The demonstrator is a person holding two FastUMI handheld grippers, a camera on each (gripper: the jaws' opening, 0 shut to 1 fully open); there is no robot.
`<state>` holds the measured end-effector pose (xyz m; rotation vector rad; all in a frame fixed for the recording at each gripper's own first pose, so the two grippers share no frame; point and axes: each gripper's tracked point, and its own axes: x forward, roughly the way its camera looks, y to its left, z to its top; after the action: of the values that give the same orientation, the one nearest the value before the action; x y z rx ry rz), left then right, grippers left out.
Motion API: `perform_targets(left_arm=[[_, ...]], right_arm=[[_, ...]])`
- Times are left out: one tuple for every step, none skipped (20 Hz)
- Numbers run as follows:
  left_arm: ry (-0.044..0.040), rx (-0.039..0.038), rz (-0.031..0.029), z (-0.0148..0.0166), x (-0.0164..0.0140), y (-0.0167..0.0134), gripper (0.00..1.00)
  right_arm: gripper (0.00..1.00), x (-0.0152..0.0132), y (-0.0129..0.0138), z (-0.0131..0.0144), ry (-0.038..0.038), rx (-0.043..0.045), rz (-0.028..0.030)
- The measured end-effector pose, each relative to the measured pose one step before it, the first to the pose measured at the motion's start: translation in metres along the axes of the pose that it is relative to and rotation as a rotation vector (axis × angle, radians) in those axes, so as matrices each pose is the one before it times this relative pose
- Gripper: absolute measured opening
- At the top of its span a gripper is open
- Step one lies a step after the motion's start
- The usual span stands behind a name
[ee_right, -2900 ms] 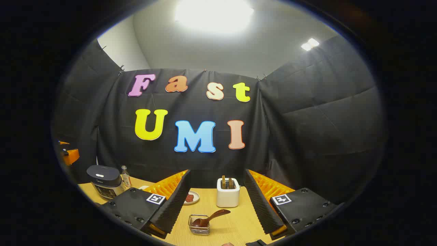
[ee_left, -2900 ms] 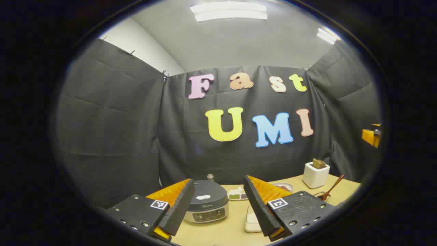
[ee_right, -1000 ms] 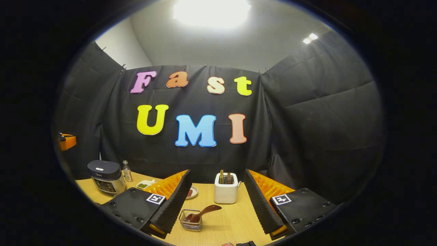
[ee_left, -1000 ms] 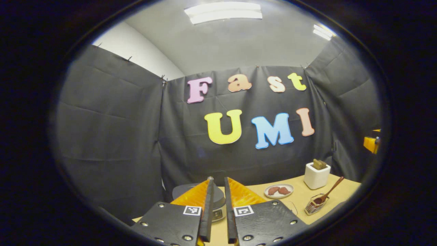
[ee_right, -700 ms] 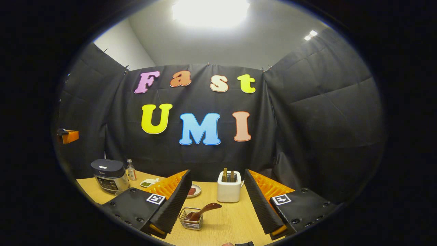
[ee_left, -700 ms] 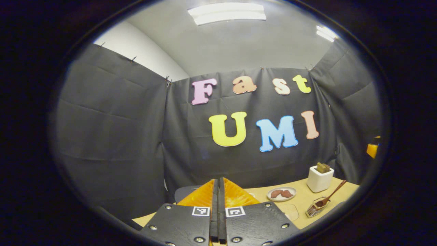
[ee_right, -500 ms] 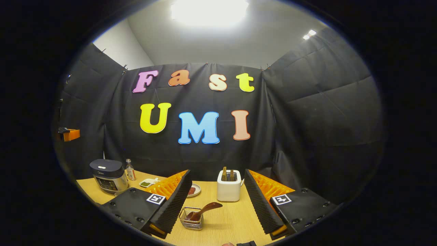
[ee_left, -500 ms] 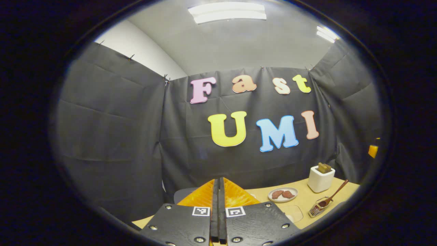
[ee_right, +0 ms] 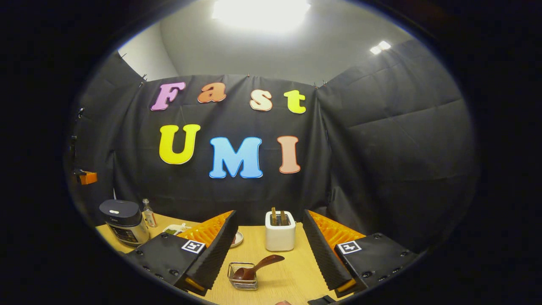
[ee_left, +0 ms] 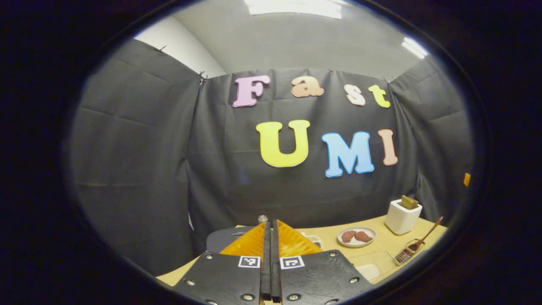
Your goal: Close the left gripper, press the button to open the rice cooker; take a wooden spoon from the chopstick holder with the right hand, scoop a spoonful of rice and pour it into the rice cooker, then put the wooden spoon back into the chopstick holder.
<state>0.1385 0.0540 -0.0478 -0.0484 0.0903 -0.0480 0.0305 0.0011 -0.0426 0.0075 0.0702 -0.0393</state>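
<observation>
My left gripper (ee_left: pixel 269 254) is pressed together, empty, just before the lidded rice cooker (ee_right: pixel 120 221); button unpressed. My right gripper (ee_right: pixel 271 250) gapes; the wooden spoon (ee_right: pixel 256 267), right of the cooker, is untouched.

The right gripper (ee_right: pixel 269 254) hangs above the wooden table (ee_right: pixel 288 277) with its two fingers spread wide and nothing between them. Between them, near the camera, a small wire basket (ee_right: pixel 242 276) holds a wooden spoon (ee_right: pixel 257 267), handle tilted up to the right. Farther back stands a white chopstick holder (ee_right: pixel 280 231). Far left sits the rice cooker (ee_right: pixel 120 222), lid down, a small bottle (ee_right: pixel 147 214) just beside it.
</observation>
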Motion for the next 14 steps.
perform_targets(left_arm=[[0.01451,-0.00588,-0.00818,-0.00918,0.00918,0.00332,0.01],[0.01809,-0.00562,-0.00952,-0.01133,0.00698,0.00319,0.02],[0.01705,-0.00528,-0.00506,-0.00953,0.00828,0.00363,0.02],[0.01699,-0.00746,-0.00728,-0.01059,0.00723,0.00272,0.01],[0.01812,-0.00825,-0.00451,-0.00977,0.00722,0.00323,0.01],[0.01785,-0.00804,-0.00562,-0.01119,0.00840,0.00227,0.01],[0.01607,-0.00576,-0.00494,-0.00922,0.00657,0.00230,0.01],[0.01363,-0.00290,-0.00269,-0.00876,0.00689,0.00236,0.02],[0.01395,-0.00361,-0.00429,-0.00746,0.00578,0.00351,0.02],[0.01475,-0.00534,-0.00411,-0.00815,0.00593,0.00176,0.01],[0.01631,-0.00488,-0.00376,-0.00614,0.00424,0.00269,0.01],[0.01334,-0.00447,-0.00283,-0.01011,0.00556,-0.00004,0.01],[0.01312,-0.00205,-0.00111,-0.00875,0.00436,-0.00011,0.02],[0.01385,-0.00260,-0.00008,-0.00582,0.00426,0.00085,0.02]], right_arm=[[0.98,0.00096,0.00433,-0.00057,0.00229,-0.00943,-0.00600],[0.97,0.00164,0.00445,-0.00055,0.00369,-0.00772,-0.00528],[0.97,0.00090,0.00393,-0.00036,0.00543,-0.00495,-0.00531],[0.98,0.00101,0.00352,-0.00058,0.00355,-0.00247,-0.00607],[0.98,-0.00009,0.00290,0.00077,0.00102,-0.00244,-0.00715],[0.98,-0.00093,0.00286,-0.00053,0.00242,-0.00525,-0.00635],[0.98,-0.00039,0.00186,0.00023,0.00241,-0.00816,-0.00665],[0.97,0.00003,0.00154,-0.00089,0.00427,-0.00830,-0.00538],[0.97,0.00006,0.00172,-0.00081,0.00368,-0.00709,-0.00401],[0.98,0.00056,0.00203,-0.00054,0.00386,-0.00617,-0.00374],[0.98,0.00058,0.00221,-0.00018,0.00364,-0.00536,-0.00281],[0.98,-0.00104,0.00095,0.00059,0.00166,-0.00566,-0.00247],[0.98,-0.00057,0.00117,0.00095,0.00102,-0.00648,-0.00272],[0.98,0.00116,0.00074,-0.00094,0.00152,-0.00601,-0.00037]])
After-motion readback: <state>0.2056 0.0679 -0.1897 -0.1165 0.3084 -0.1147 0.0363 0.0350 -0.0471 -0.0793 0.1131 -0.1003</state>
